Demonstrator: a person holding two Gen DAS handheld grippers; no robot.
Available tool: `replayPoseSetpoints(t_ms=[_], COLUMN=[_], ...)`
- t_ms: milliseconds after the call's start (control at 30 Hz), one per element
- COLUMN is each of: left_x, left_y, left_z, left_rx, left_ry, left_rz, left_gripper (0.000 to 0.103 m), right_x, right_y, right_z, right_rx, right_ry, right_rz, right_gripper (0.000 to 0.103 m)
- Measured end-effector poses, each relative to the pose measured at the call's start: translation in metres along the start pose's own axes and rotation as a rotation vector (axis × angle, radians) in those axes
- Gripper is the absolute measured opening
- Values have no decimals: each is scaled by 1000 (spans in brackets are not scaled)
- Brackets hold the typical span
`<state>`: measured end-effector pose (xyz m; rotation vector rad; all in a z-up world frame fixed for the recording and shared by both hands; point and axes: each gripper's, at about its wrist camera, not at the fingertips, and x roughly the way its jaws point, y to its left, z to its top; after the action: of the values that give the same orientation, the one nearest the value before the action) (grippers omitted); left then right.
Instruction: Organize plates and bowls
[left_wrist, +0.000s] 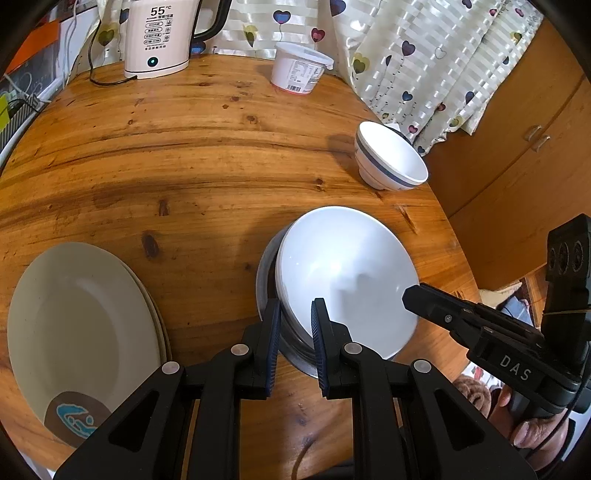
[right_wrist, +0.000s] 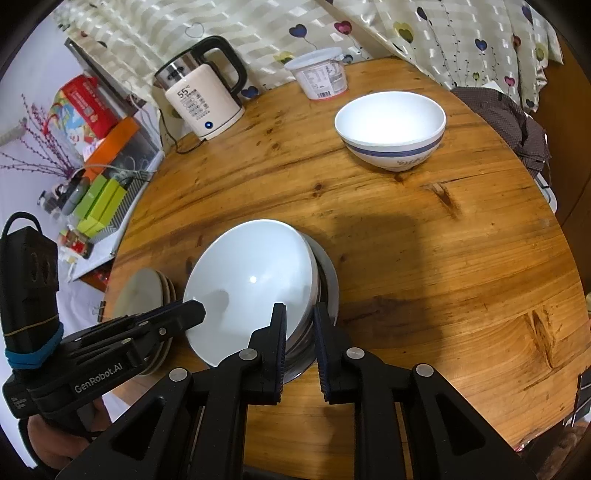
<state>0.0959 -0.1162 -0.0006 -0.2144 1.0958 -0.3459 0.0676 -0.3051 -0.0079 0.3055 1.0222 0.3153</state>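
Bowls: plain white ceramic bowl (left_wrist: 347, 280) sits nested in a steel bowl (left_wrist: 264, 291) near the round wooden table's (left_wrist: 184, 155) front edge, tilted a touch.
Left gripper (left_wrist: 295, 314): fingers pinched on the stack's near-left rim.
Right gripper (right_wrist: 300, 317): fingers clamped on the opposite rim (both bowl walls between the pads).
Plates: beige stacked plates (left_wrist: 81, 317) sit left of the stack.
Far side: blue-banded white bowl (right_wrist: 390, 129) stands alone, well apart.
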Motion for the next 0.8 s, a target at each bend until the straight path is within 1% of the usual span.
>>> replayPoseSetpoints(t_ms=[167,333,467,667,800], left_x=[-1,-8,-14,-17,-20], left_y=[0,-2,-2,-1,-3], left_z=[0,1,3,5,7], left_rx=[2,22,34,40,52], left_ry=[-7,-45,-69,-87,-103], left_rz=[-6,9,25,40,47], left_gripper=[17,17,17,17,18], right_x=[0,1,0,-5,-7], right_y=[0,1,1,0,0], right_z=[0,0,0,4,6], right_rx=[-2,-9,-11,-21,-25], right_ry=[1,6,4,-11,-18], right_rz=[4,11,10,1,-3], right_gripper=[17,18,25,33,35])
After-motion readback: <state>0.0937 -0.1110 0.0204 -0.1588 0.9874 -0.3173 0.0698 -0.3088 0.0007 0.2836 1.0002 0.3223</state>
